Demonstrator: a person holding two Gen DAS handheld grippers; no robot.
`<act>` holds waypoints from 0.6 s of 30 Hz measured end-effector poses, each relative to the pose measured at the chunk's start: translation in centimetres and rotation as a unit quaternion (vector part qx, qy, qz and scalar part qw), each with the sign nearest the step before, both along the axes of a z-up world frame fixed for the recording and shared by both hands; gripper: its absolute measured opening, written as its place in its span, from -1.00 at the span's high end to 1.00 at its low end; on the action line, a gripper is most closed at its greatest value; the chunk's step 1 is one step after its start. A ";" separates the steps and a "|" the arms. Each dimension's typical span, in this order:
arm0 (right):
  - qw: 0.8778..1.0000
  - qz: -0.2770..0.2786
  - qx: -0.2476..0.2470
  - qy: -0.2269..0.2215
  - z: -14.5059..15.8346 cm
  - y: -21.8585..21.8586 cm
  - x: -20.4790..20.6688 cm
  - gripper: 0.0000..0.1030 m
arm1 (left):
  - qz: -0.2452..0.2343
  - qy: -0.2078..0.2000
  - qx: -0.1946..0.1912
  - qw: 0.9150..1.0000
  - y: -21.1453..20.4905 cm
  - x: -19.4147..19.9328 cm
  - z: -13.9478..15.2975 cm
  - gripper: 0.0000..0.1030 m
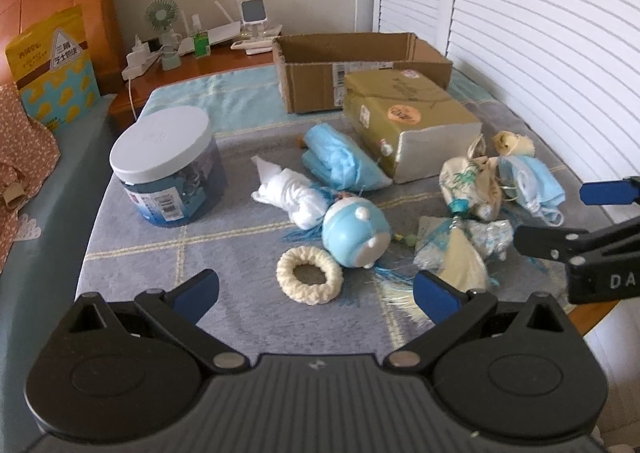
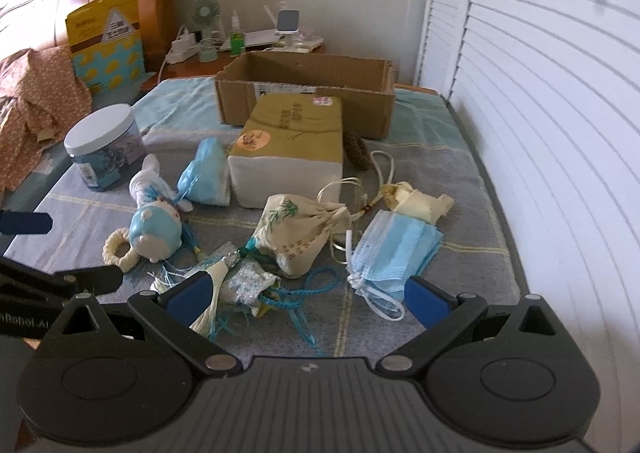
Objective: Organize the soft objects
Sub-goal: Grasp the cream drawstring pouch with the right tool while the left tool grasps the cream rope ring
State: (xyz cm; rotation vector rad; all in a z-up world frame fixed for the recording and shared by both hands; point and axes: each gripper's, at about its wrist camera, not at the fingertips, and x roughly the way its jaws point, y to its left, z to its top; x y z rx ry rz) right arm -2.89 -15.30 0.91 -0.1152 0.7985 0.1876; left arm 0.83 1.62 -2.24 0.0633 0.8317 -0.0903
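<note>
Soft items lie scattered on a grey-blue cloth. A cream knitted ring [image 1: 310, 277] [image 2: 120, 251], a blue-and-white doll [image 1: 354, 231] [image 2: 154, 231] and a blue plastic bundle [image 1: 340, 161] [image 2: 206, 173] lie on the left. A cream drawstring pouch [image 2: 298, 229] [image 1: 470, 183], blue face masks [image 2: 394, 255] [image 1: 532, 183] and a tasselled sachet [image 2: 240, 279] [image 1: 460, 249] lie on the right. My left gripper [image 1: 316, 291] is open and empty just before the ring. My right gripper [image 2: 306, 295] is open and empty, with the sachet between its fingers.
An open cardboard box [image 1: 360, 65] [image 2: 304, 89] stands at the back, with an olive-wrapped tissue pack [image 1: 408, 121] [image 2: 292, 149] in front of it. A white-lidded jar [image 1: 168, 169] [image 2: 104, 147] stands at the left. White louvred doors [image 2: 540, 113] line the right side. A cluttered wooden nightstand [image 1: 192, 57] is behind.
</note>
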 end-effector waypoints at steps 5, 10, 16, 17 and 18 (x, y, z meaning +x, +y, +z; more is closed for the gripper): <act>1.000 0.016 -0.005 0.001 -1.0 0.2 0.4 -1.00 | 0.005 0.008 -0.006 1.000 0.8 0.6 -0.7 -0.99; 0.999 0.035 -0.006 0.008 -2.1 0.3 0.8 -1.00 | 0.002 0.013 -0.011 1.000 1.1 1.4 -1.2 -0.99; 0.999 0.038 0.008 0.018 -2.8 -0.1 1.2 -1.00 | -0.012 0.003 -0.022 1.000 0.8 2.3 -1.3 -0.99; 0.999 0.038 0.010 0.018 -2.8 -0.2 1.3 -1.00 | -0.014 -0.001 -0.025 1.000 0.7 2.4 -1.2 -0.99; 0.999 0.038 0.011 0.017 -2.9 -0.2 1.3 -1.00 | -0.017 -0.006 -0.028 0.999 0.5 2.6 -1.1 -0.99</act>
